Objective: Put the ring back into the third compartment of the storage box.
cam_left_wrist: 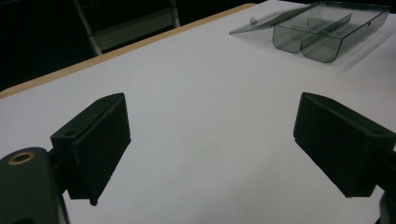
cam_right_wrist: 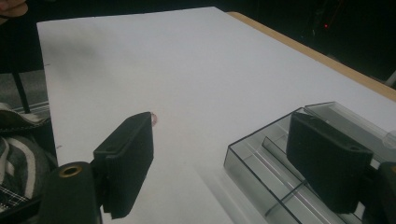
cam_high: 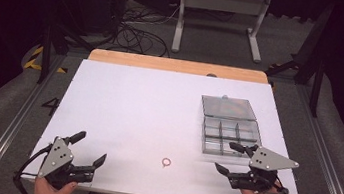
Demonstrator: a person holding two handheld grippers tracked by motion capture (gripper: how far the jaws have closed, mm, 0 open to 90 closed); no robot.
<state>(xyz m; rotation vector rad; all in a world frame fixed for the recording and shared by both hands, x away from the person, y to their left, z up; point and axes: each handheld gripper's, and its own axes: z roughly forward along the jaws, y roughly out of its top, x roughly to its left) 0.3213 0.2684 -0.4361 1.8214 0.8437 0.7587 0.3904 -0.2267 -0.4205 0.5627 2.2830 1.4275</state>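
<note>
Your work surface was a broad white matte board point(cam_high: 157, 120), flat and smooth, laid over a wooden tabletop whose pale edge point(cam_high: 179, 66) showed along the far side. Beyond it a grey metal stand point(cam_high: 219, 17) with two legs stood on the floor beside a tangle of dark cables point(cam_high: 135, 36).

On the right half of the board lay a clear smoky plastic organiser box point(cam_high: 229, 135), rectangular, split by thin walls into small compartments, its flat lid point(cam_high: 228, 107) swung open and lying toward the far edge. Through the tinted walls you could not make out anything in the compartments.

Your right gripper point(cam_high: 233, 158), black with a grey three-cornered plate on top, sat at the near end of the box with its jaws apart and nothing between them; in the right gripper view one jaw stood in front of the box's near compartments and covered part of them. Your left gripper point(cam_high: 89, 148) rested near the board's front left corner, well apart from everything, jaws spread wide over bare board.

The smallest thing was a thin pale ring point(cam_high: 166, 162), lying flat on the board near the front edge, between your two grippers and nearer the right one, touched by neither. In the right gripper view it point(cam_right_wrist: 154, 118) peeked out just behind the tip of the left-hand jaw, mostly hidden, too small to tell its material.
</note>
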